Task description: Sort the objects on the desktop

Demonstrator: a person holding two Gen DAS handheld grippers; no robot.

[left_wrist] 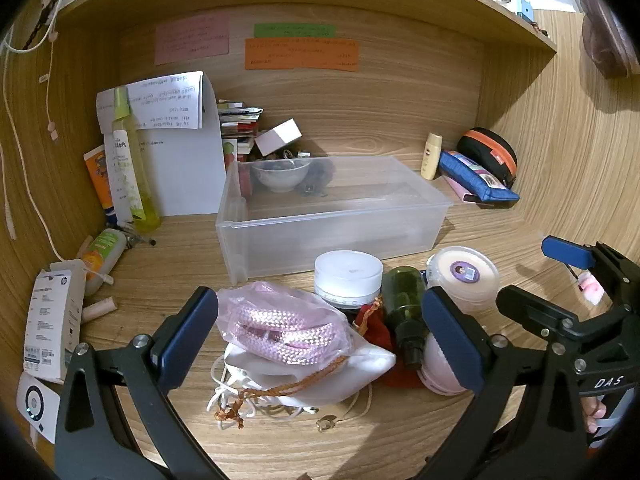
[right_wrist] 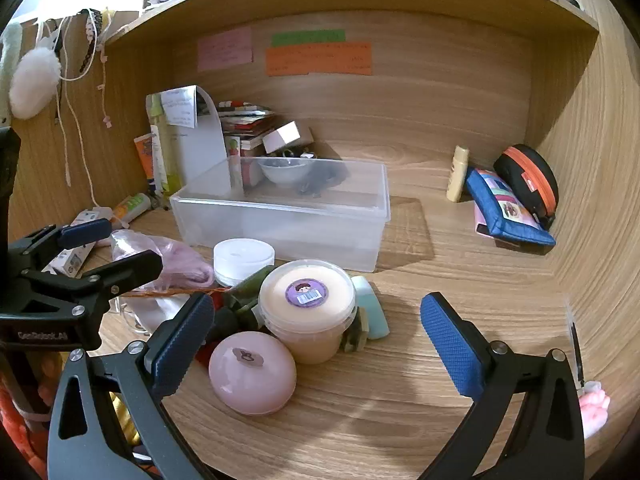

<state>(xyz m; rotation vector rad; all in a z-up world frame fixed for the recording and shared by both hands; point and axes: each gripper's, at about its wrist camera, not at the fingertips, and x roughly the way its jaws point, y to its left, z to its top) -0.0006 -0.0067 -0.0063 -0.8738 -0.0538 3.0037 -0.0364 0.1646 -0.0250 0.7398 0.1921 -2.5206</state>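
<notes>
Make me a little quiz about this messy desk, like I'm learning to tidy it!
1. True or false: the clear plastic bin is packed full.
2. Which sits nearest the right tool? A) pink round case B) blue pouch C) orange sticky note
3. Fill in: the pink rope is inside a plastic ____.

Key: 1 false, it looks empty; 2 A; 3 bag.

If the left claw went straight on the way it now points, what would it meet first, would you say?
Most likely the clear bag with the pink rope, which lies between the open left claw fingers, nearer than the clear plastic bin. Depth is hard to judge through the fisheye.
</notes>
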